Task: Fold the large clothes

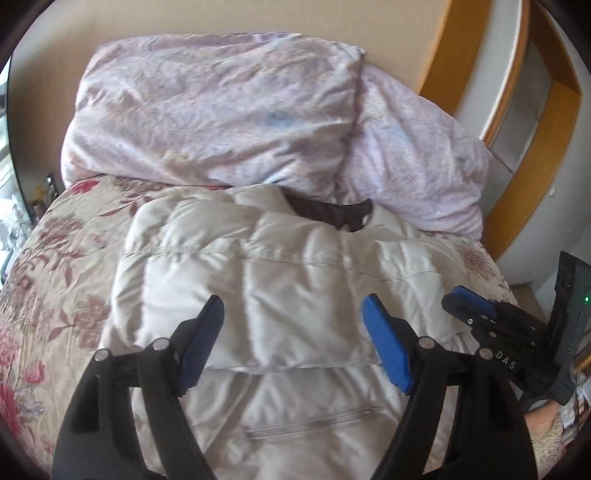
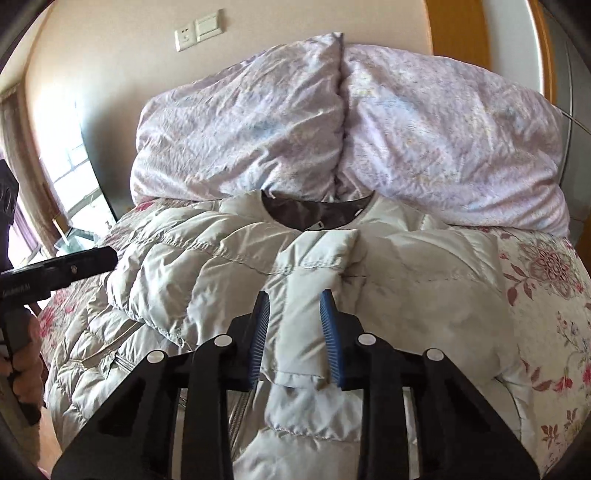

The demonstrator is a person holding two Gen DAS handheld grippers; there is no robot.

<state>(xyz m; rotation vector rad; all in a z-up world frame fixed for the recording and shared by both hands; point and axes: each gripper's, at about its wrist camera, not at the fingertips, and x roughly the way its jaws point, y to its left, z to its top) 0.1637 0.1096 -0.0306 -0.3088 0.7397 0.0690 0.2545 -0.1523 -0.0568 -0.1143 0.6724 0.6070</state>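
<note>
A pale grey quilted down jacket (image 1: 280, 295) lies on the bed, collar toward the pillows, with a dark lining (image 1: 332, 214) showing at the neck. Both sleeves are folded across its front. My left gripper (image 1: 295, 314) is open and empty, hovering over the jacket's folded left sleeve. My right gripper (image 2: 295, 306) has its jaws partly closed around the folded sleeve cuff (image 2: 301, 325); the cuff lies between the blue pads (image 2: 328, 325). The jacket (image 2: 424, 288) fills the middle of the right wrist view. The right gripper also shows at the right edge of the left wrist view (image 1: 476, 310).
A bunched lilac floral duvet (image 1: 229, 110) is piled against the wall beyond the jacket. The bed has a floral cover (image 1: 48, 258). A wooden door frame (image 1: 532, 155) stands at the right. A wall socket and switch (image 2: 199, 29) sit above the bed.
</note>
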